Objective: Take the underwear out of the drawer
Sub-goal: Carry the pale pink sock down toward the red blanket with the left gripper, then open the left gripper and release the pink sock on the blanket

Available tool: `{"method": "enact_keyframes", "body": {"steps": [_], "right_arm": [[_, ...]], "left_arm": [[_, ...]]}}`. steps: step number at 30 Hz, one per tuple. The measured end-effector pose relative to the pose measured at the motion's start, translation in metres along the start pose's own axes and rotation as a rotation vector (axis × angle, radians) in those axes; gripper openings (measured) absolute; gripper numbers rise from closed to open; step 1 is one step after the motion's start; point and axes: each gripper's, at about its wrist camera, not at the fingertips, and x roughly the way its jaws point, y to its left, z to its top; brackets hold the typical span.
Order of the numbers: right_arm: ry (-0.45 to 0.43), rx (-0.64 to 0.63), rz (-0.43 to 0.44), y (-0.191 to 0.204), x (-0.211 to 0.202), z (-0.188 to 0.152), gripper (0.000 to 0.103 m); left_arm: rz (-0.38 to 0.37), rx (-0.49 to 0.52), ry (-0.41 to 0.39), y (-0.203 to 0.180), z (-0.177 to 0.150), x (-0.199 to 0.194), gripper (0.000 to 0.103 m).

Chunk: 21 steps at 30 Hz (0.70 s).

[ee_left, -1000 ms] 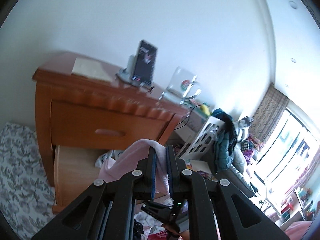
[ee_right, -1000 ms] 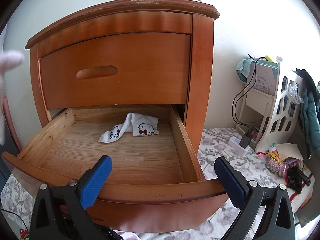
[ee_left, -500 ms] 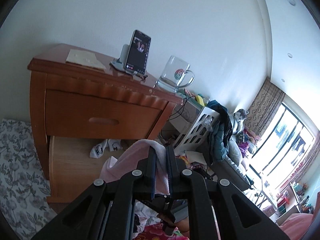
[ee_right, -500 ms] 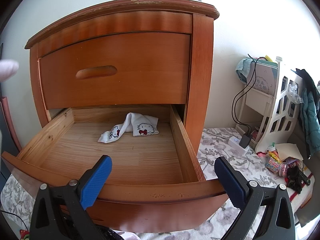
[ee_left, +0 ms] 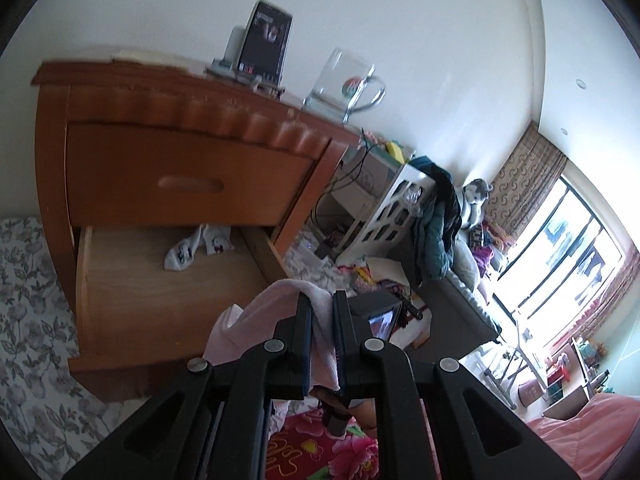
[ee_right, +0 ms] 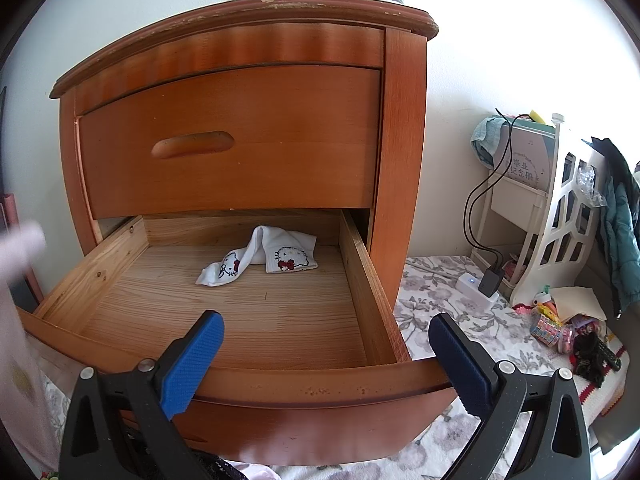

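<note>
My left gripper (ee_left: 322,298) is shut on pale pink underwear (ee_left: 260,312), which drapes over and to the left of its fingers, held in the air in front of the nightstand. The same pink cloth (ee_right: 20,280) shows blurred at the left edge of the right wrist view. The lower drawer (ee_right: 328,384) of the wooden nightstand (ee_right: 404,152) is pulled out. My right gripper (ee_right: 326,328) stands open just in front of the drawer's front edge, with nothing between its blue pads.
A pair of white cartoon-cat socks (ee_right: 264,258) lies at the back of the drawer. A phone on a stand (ee_left: 264,46) and a glass mug (ee_left: 344,80) stand on the nightstand. A white shelf (ee_right: 560,216), a charger (ee_right: 490,282) and small clutter sit at right on floral bedding (ee_right: 440,300).
The left gripper has sunk and tilted down with the underwear in it, so the open drawer shows more fully. The pink cloth has dropped lower at the right view's edge. The right gripper has stayed put.
</note>
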Motion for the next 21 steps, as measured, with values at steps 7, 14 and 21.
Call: {"method": "enact_keyframes", "body": {"steps": [7, 14, 21], "right_arm": [[0.001, 0.0, 0.0, 0.0, 0.0, 0.0, 0.103], [0.0, 0.0, 0.0, 0.0, 0.0, 0.0, 0.103], [0.0, 0.0, 0.0, 0.0, 0.0, 0.0, 0.103]], "left_arm": [[0.009, -0.048, 0.128, 0.016, -0.025, 0.033, 0.01], [0.049, -0.082, 0.252, 0.029, -0.051, 0.07, 0.01], [0.22, -0.104, 0.371, 0.061, -0.081, 0.105, 0.01]]}}
